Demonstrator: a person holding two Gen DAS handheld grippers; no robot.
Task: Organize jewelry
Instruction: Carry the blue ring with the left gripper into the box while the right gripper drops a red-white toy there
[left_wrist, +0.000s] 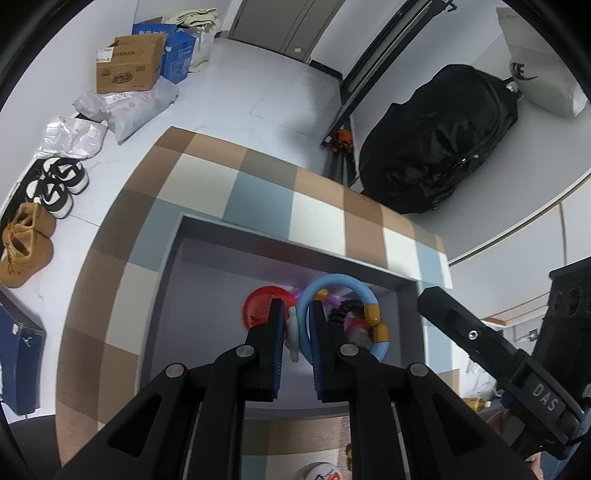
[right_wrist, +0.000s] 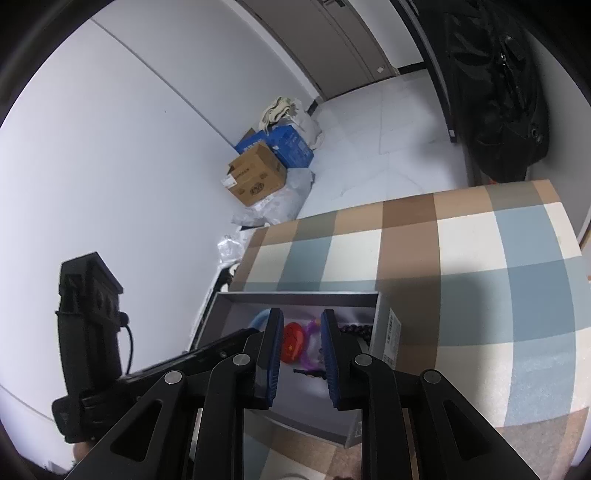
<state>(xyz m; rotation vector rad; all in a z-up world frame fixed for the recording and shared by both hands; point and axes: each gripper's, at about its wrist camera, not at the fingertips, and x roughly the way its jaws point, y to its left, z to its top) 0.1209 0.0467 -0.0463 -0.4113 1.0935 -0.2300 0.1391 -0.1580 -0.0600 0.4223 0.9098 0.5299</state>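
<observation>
A grey open box (left_wrist: 177, 280) sits on the checked tablecloth (left_wrist: 258, 184) and holds jewelry. My left gripper (left_wrist: 298, 308) is over the box, its jaws narrowly apart around the rim of a light blue bangle with gold beads (left_wrist: 343, 282) and a white piece (left_wrist: 292, 332). A red round item (left_wrist: 258, 301), a purple piece and black beads (left_wrist: 343, 310) lie in the box. In the right wrist view my right gripper (right_wrist: 301, 321) is open and empty above the same box (right_wrist: 295, 297), over the red item (right_wrist: 293, 345) and purple piece (right_wrist: 312, 339).
The right gripper's body (left_wrist: 491, 354) reaches in from the right in the left wrist view. The floor beyond the table holds cardboard boxes (left_wrist: 129, 66), plastic bags, shoes (left_wrist: 55, 184) and a black bag (left_wrist: 439, 136). A label sits on the box's right outer wall (right_wrist: 391, 339).
</observation>
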